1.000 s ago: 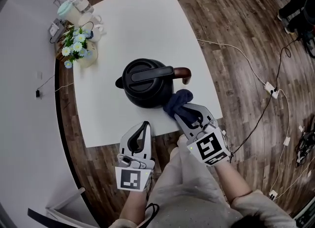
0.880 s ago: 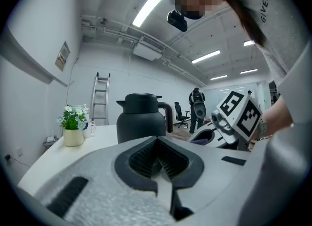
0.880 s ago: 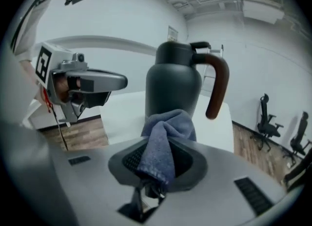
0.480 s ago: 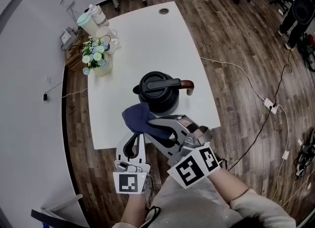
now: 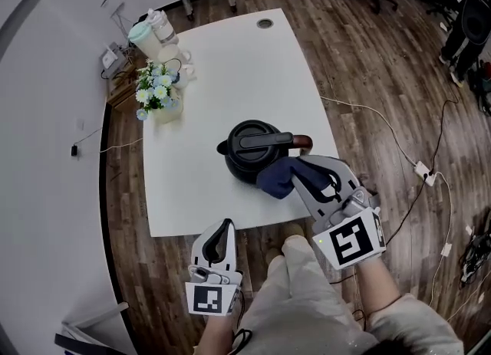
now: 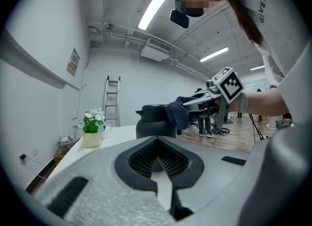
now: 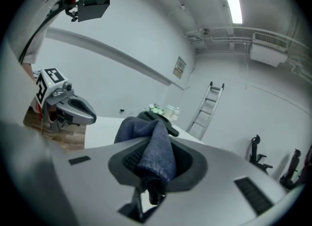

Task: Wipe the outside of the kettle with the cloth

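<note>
Cloth (image 5: pixel 276 178), pinched in right tongs (image 5: pixel 290 179), touches kettle's (image 5: pixel 247 149) near side.

The cloth (image 7: pixel 155 153) pinched in my right claw (image 5: pixel 299 171) is soft dark blue fabric with a rough, bumpy weave. Just past my claw tips, the kettle (image 5: pixel 245 154) is black with a dull shine. Its handle end is glossy brown. My right claw and my left claw (image 5: pixel 224 229) are smooth grey plastic with black ribbed pads (image 6: pixel 142 157). The table (image 5: pixel 230 70) under the kettle is smooth and white. The floor (image 5: pixel 368 54) is brown wood.
</note>
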`<state>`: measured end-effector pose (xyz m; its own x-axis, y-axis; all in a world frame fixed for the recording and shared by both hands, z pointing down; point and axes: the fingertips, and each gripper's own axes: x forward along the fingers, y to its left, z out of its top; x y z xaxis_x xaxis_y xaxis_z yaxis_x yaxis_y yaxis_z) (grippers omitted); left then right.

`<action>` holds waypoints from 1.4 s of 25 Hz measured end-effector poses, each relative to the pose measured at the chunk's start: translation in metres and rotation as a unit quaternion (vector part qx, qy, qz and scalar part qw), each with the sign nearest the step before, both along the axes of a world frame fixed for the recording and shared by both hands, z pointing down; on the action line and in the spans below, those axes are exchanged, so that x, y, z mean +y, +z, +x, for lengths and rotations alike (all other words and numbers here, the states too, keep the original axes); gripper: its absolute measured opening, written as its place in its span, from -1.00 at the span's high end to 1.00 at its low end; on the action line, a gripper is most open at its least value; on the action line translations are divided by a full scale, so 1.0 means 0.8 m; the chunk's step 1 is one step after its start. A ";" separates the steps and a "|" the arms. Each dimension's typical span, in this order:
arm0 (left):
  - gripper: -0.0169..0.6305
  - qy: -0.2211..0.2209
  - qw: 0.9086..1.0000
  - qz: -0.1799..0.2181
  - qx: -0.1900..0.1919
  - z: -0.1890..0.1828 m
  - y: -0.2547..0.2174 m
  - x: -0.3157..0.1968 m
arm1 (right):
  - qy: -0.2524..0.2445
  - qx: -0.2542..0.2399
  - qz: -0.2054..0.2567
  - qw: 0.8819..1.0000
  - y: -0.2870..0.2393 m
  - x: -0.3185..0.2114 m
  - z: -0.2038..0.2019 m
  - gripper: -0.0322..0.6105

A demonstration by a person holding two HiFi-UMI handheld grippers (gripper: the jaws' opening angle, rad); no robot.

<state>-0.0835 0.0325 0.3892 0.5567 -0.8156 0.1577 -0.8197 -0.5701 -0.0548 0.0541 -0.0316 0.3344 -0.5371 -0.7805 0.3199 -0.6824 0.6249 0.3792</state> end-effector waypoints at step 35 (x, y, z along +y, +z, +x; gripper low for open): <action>0.92 -0.136 0.987 0.044 0.073 -0.019 -0.017 -0.122 | -0.521 0.139 -0.122 0.833 0.013 -0.148 -0.097 0.69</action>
